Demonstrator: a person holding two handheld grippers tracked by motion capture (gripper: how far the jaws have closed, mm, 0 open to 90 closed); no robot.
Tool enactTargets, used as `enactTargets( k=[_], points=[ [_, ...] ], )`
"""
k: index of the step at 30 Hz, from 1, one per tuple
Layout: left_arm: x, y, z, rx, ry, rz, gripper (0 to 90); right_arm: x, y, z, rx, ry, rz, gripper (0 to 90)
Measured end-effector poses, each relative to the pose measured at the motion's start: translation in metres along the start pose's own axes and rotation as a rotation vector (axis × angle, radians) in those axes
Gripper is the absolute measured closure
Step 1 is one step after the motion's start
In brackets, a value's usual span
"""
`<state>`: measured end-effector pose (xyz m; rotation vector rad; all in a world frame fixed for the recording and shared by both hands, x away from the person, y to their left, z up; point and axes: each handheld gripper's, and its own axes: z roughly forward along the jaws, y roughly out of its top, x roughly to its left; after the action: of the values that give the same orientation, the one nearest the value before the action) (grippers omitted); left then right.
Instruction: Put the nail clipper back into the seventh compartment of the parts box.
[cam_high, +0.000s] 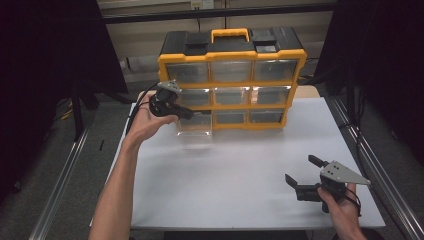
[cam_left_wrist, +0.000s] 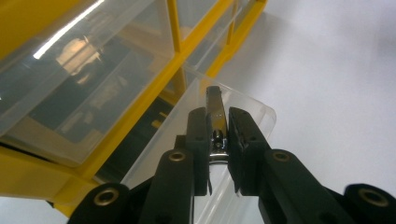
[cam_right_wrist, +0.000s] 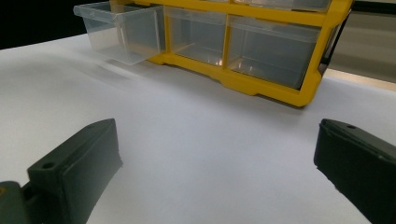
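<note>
From above, we see the left tongs (cam_high: 186, 114) at the bottom-left drawer (cam_high: 194, 131) of the yellow cabinet (cam_high: 232, 55), which stands at the far side of the white desk (cam_high: 240, 170). That clear drawer is pulled partway out toward us. The right tongs (cam_high: 303, 176) rest near the desk's near right corner, well apart from the cabinet, jaws spread and empty.

In the left gripper view, the left tongs (cam_left_wrist: 217, 135) are clenched on a small metal part (cam_left_wrist: 216, 116) that sticks up between the jaws, over the open drawer (cam_left_wrist: 243, 112). We cannot tell what the part is. If they let go too far out, we judge the part could miss the drawer or strike its rim and bounce onto the desk. Pressing down on the front lip could tip the drawer, or drag it out of its slot.

In the right gripper view, the right tongs (cam_right_wrist: 219, 163) stand wide, released over bare desk, and the drawer (cam_right_wrist: 122, 29) juts from the cabinet (cam_right_wrist: 261, 79) at far left. Nothing steadies the cabinet, so a hard push might shift it.
</note>
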<state>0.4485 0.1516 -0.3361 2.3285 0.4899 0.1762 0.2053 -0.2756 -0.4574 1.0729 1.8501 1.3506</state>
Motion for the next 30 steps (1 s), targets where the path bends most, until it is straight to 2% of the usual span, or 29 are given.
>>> enactTargets(
  k=[2,3,5,6,13,15,16,18,23,24,27,29,30],
  points=[
    [0.001,0.0,0.001,0.029,0.001,0.018,79.4,0.0,0.0,0.0,0.0,-0.001,0.001,0.2],
    [0.0,0.0,0.003,0.022,0.001,0.005,79.4,0.0,0.0,0.0,0.0,-0.001,-0.001,0.2],
    [0.0,0.0,0.005,0.026,0.017,0.017,79.3,0.0,0.0,0.0,0.0,-0.002,0.001,0.2],
    [0.0,0.0,0.005,0.032,0.01,0.021,79.4,0.0,0.0,0.0,0.001,0.002,0.0,0.2],
    [0.001,0.0,0.012,0.069,0.004,0.006,79.4,0.0,0.0,0.001,0.003,-0.003,-0.002,0.2],
    [0.001,0.0,0.014,0.082,0.004,0.021,79.4,0.0,0.0,0.0,0.004,-0.003,-0.001,0.2],
    [0.0,0.0,0.016,0.088,0.003,0.011,79.3,0.0,0.0,0.0,0.003,-0.003,-0.002,0.2],
    [-0.001,0.001,0.018,0.106,0.005,0.021,79.4,0.0,0.0,0.0,0.004,-0.002,-0.001,0.2],
    [0.001,0.001,0.024,0.124,0.0,0.015,79.4,0.001,0.0,0.0,0.004,-0.004,0.0,0.2],
    [0.001,0.0,0.028,0.145,-0.013,0.006,79.3,0.0,0.0,0.0,0.003,-0.003,-0.001,0.2],
    [0.001,-0.001,0.032,0.17,0.0,0.007,79.3,0.0,0.0,0.0,0.001,-0.002,-0.001,0.1],
    [0.002,-0.001,0.032,0.17,-0.003,0.011,79.3,0.0,0.0,0.0,0.002,-0.001,0.0,0.1],
    [0.003,0.0,0.033,0.194,-0.003,0.021,79.3,0.0,0.0,0.0,0.004,0.001,-0.001,0.2]
  ],
)
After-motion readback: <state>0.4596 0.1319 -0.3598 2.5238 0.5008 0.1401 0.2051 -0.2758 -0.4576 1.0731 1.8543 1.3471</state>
